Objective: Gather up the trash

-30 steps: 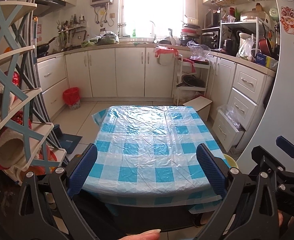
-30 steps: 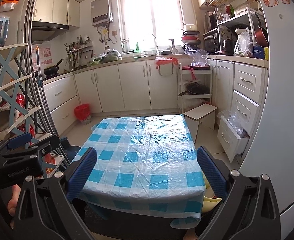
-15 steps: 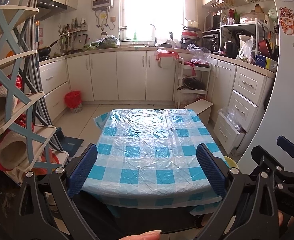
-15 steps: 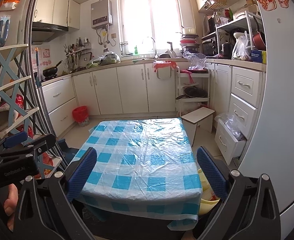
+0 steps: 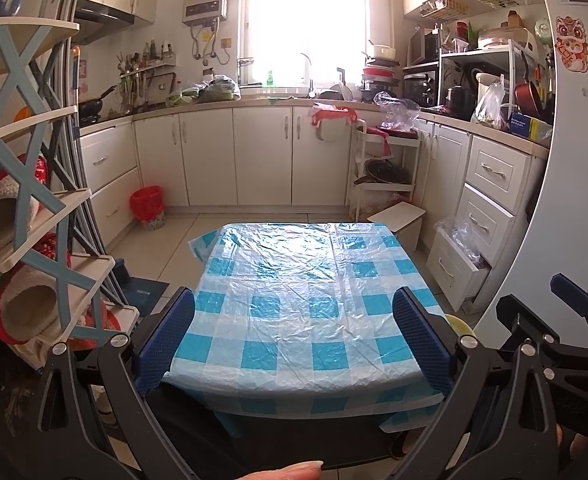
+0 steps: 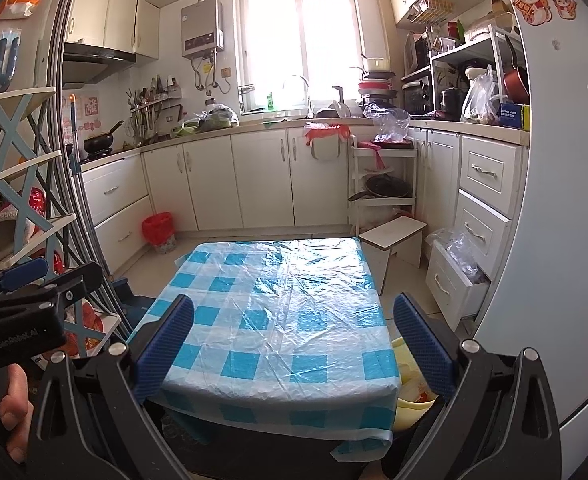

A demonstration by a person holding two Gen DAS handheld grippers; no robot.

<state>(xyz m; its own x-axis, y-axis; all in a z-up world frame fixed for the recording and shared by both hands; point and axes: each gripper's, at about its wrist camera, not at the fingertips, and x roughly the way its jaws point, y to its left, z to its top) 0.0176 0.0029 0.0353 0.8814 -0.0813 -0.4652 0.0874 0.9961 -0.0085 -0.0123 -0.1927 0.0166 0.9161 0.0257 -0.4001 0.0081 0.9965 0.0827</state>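
A low table (image 5: 310, 300) under a blue-and-white check plastic cloth fills the middle of both views (image 6: 281, 320); nothing lies on its top. My left gripper (image 5: 294, 336) hovers open over the table's near edge, with nothing between its blue pads (image 5: 165, 336). My right gripper (image 6: 294, 344) is open too and holds nothing; it also shows at the right edge of the left wrist view (image 5: 554, 340). A small bin with a red liner (image 5: 146, 207) stands on the floor by the left cabinets (image 6: 158, 232). A yellow basin (image 6: 412, 384) sits low beside the table's right side.
A shelf rack with blue cross braces (image 5: 33, 200) stands close on the left. A white stool (image 6: 394, 236) and a half-open drawer holding a plastic bag (image 6: 458, 272) are on the right. A white fridge side (image 6: 554, 240) bounds the right edge.
Both views have tilted up a little, so the table sits lower in the frame and more of the wall and window shows. Both grippers stay open.
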